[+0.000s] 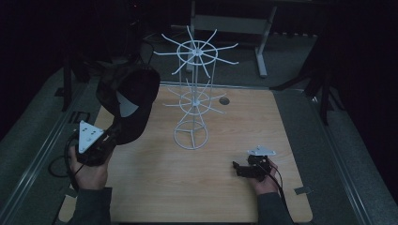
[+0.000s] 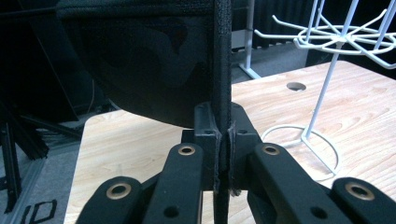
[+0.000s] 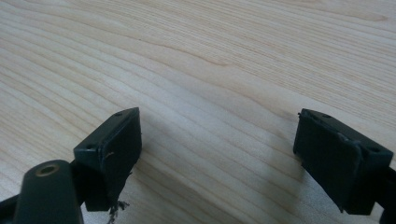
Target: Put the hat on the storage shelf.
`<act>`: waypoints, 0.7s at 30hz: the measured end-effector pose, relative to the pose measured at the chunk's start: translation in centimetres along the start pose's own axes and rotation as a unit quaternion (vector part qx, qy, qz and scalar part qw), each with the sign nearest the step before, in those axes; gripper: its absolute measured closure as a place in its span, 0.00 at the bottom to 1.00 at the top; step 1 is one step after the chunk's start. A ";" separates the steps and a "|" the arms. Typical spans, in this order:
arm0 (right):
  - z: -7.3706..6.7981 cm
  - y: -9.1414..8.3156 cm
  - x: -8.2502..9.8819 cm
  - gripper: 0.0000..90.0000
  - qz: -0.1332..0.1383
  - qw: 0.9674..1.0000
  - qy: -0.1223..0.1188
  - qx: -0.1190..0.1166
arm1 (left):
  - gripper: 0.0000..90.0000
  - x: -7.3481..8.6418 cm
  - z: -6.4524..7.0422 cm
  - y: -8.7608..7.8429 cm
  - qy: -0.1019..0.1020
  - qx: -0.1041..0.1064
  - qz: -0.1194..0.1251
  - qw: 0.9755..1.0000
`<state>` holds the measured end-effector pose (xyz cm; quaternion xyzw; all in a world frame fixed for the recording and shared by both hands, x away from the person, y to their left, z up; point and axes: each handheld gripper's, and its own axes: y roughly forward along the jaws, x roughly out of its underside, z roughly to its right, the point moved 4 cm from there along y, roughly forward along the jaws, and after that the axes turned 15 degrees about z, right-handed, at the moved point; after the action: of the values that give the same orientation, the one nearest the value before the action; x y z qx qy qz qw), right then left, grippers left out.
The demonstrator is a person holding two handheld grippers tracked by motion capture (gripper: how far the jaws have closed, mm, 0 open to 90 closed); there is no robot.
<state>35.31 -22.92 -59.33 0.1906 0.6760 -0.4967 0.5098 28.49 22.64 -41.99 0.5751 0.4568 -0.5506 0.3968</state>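
At frame left, the left gripper (image 1: 111,136) clamps a black cap (image 1: 129,101); lower right, the right gripper (image 1: 239,169) gapes over the table (image 1: 187,187).

No words, labels, brands or numbers can be read anywhere here; pale marks that look a bit like letters sit on the dark floor (image 2: 39,210) beside the table in the left gripper view, too unclear to read.

Bare table (image 1: 155,187) around white wire rack (image 1: 193,101), mid-table obstacle.
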 end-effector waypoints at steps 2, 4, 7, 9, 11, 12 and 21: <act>0.0 0.0 0.0 0.17 0.000 1.000 0.000 0.000 | 0.96 -0.2 0.0 -0.1 0.001 0.000 0.001 1.000; 0.0 0.0 0.0 0.17 0.000 1.000 0.000 0.000 | 0.96 -0.4 0.1 -0.1 0.001 0.002 0.004 1.000; 0.0 0.0 0.0 0.17 0.000 1.000 0.000 0.000 | 0.96 -0.6 0.2 -0.2 -0.001 0.003 0.006 1.000; 0.0 0.0 0.0 0.17 0.000 1.000 0.000 0.000 | 0.96 -0.7 0.2 -0.2 -0.001 0.003 0.009 1.000; 0.0 0.0 0.0 0.17 0.000 1.000 0.000 0.000 | 0.96 -0.8 0.2 -0.3 -0.001 0.004 0.009 1.000; 0.0 0.0 0.0 0.17 0.001 1.000 0.000 0.000 | 0.96 -0.9 0.2 -0.3 -0.001 0.004 0.009 1.000; 0.0 0.0 0.0 0.17 0.001 1.000 0.001 0.000 | 0.96 -1.4 0.4 -0.5 0.001 0.006 0.017 1.000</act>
<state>35.32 -22.91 -59.33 0.1915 0.6762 -0.4964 0.5096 27.90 22.24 -40.56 0.5857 0.4441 -0.5458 0.4024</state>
